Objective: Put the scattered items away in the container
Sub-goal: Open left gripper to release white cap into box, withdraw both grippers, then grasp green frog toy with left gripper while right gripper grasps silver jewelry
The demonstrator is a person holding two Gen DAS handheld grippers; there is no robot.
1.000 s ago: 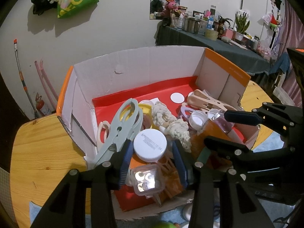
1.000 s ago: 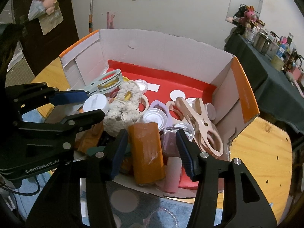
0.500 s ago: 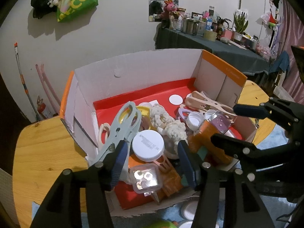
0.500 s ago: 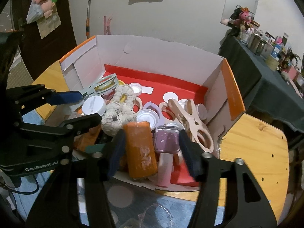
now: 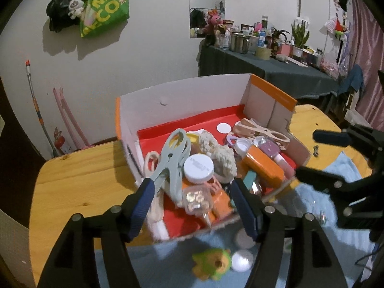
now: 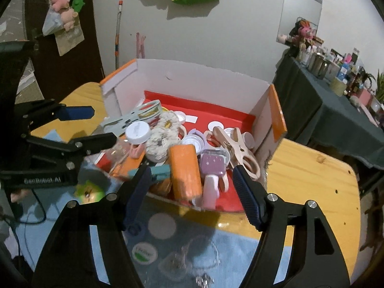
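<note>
An orange cardboard box with a red lining holds several items: a grey-green clip, a white-lidded jar, a small clear case, an orange block, a purple case and a wooden clip. My left gripper hangs over the box's near edge with its jaws opening and nothing pressed between the pads. My right gripper hovers beside it, jaws also opening, clear of the orange block. A green toy and a white cap lie on the blue cloth in front.
The box stands on a yellow wooden table. On the cloth below the right gripper lie a grey disc, a green-and-white lid and a clear bag of trinkets. A dark-draped side table stands at the right.
Both grippers drew back and up from the box while their jaws widened. The small clear case and the orange block that sat between the fingers now lie in the box.
</note>
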